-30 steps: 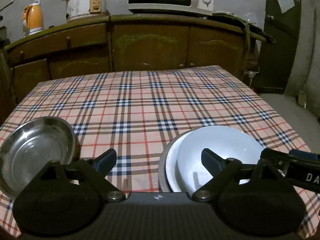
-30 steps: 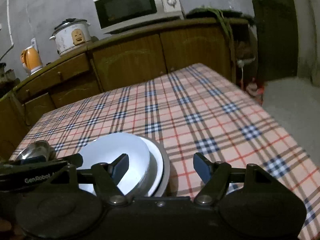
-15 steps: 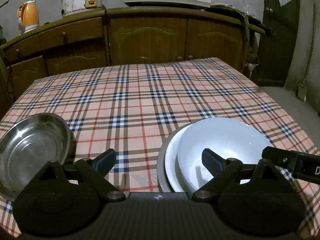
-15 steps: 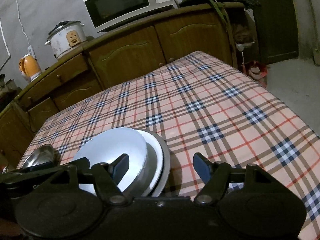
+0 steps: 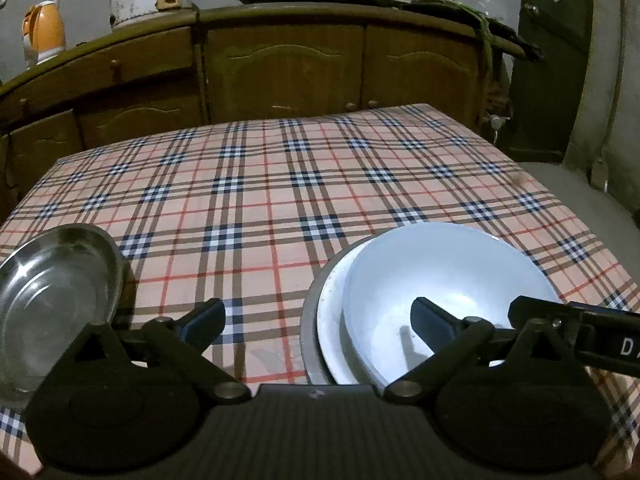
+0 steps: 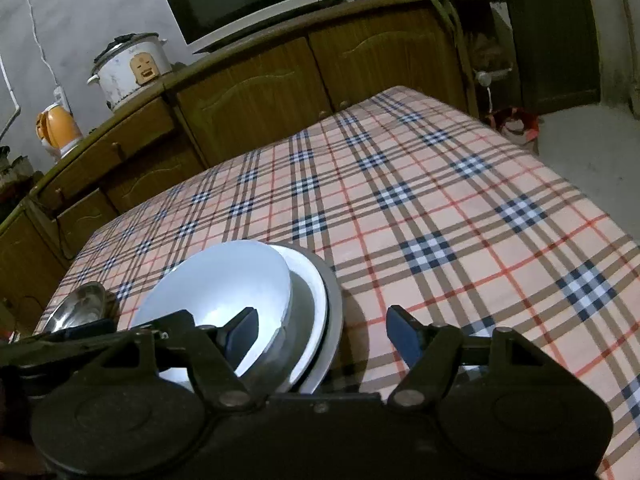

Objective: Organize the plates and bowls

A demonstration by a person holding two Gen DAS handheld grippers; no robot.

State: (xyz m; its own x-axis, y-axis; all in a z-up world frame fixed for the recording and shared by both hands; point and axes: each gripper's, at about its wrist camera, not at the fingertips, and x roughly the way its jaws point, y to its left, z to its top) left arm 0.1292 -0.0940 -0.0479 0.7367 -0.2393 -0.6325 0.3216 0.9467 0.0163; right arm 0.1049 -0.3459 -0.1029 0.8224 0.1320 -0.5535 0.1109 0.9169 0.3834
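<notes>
We held our left gripper (image 5: 316,320) with jaws opening, nothing between them; our right gripper (image 6: 320,330) gaped empty, both over the white bowl (image 5: 440,280) stacked on plates (image 5: 332,312), steel bowl (image 5: 52,292) left

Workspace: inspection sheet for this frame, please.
Surface: plaid tablecloth covers the table.
Job's things: white bowl nested in a white plate on a grey plate; steel bowl apart, at left.
Clutter: nothing seen.
Grippers: left claw opening, nothing between; right claw open over the stack's right rim.
Cables: white cord on wall.
Surroundings: wooden cabinets, microwave, rice cooker, orange kettle.
</notes>
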